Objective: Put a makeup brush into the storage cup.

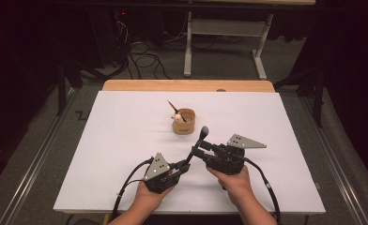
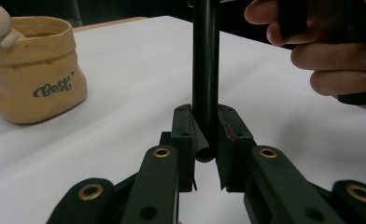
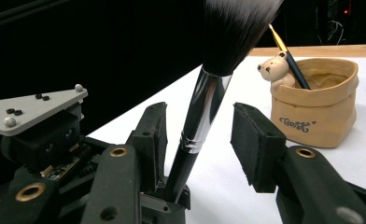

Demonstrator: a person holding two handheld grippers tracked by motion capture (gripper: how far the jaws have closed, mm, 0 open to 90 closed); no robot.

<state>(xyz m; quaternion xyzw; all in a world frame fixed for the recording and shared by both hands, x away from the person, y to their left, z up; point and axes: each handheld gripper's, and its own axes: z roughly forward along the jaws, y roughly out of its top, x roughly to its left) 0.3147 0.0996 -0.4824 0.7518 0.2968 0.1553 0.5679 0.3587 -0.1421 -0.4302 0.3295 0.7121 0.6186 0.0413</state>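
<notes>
Tan ceramic pot on our worktop holds a slim brush; our left fingers clamp a makeup brush, right fingers standing apart around it.

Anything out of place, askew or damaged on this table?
Nothing spilled or broken. The makeup brush stands tilted, its handle clamped in the left gripper, with the right gripper's jaws open around its ferrule. The tan holder sits upright with a pencil leaning in it. One left pad shows a reddish scuff.
</notes>
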